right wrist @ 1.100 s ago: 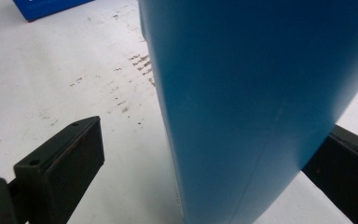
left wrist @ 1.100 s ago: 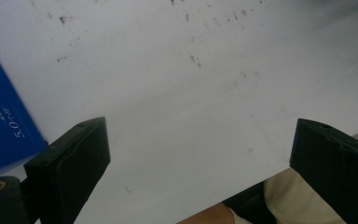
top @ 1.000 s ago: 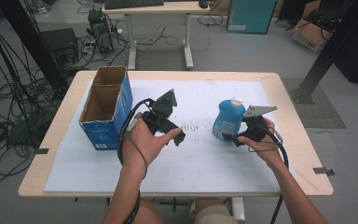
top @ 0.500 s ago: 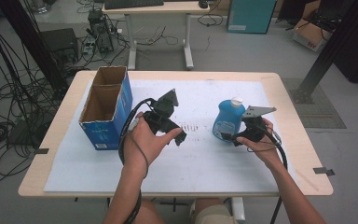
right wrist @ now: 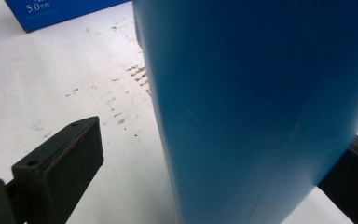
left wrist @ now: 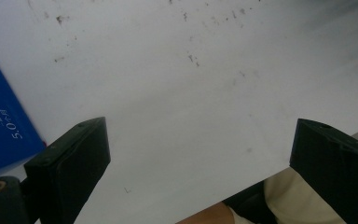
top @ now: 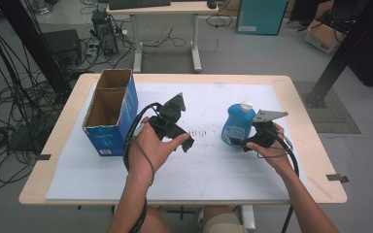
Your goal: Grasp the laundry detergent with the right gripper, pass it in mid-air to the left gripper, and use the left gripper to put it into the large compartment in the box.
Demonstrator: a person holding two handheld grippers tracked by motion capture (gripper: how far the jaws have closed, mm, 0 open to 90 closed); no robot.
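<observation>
1. At the right of the table's middle, on the white mat [top: 213,179], stands the blue bottle [top: 237,125], upright, white cap on top; in the right gripper view its blue wall [right wrist: 261,107] lies between the two black jaws.
2. The right gripper [top: 245,144] meets the bottle low on its near right side. Its jaws stand spread, one clear of the wall at the left, the other at the wall's right edge; whether that one touches cannot be told. The bottle is not pinched.
3. The left gripper [top: 187,144] is held above the mat at centre, jaws spread wide and holding nothing; in the left gripper view bare mat [left wrist: 191,102] lies between them.
4. The open cardboard box [top: 110,112], blue-sided, stands at the left, well apart from the bottle.
5. Likely risk: the grasp is low and the bottle tall, so closing off-centre could tip it or let it swing once lifted.
6. Likely risk: a smooth rounded wall may slip from flat jaws under a light squeeze.
7. Likely risk: on the way to the box, the bottle's base could catch the box rim.
</observation>
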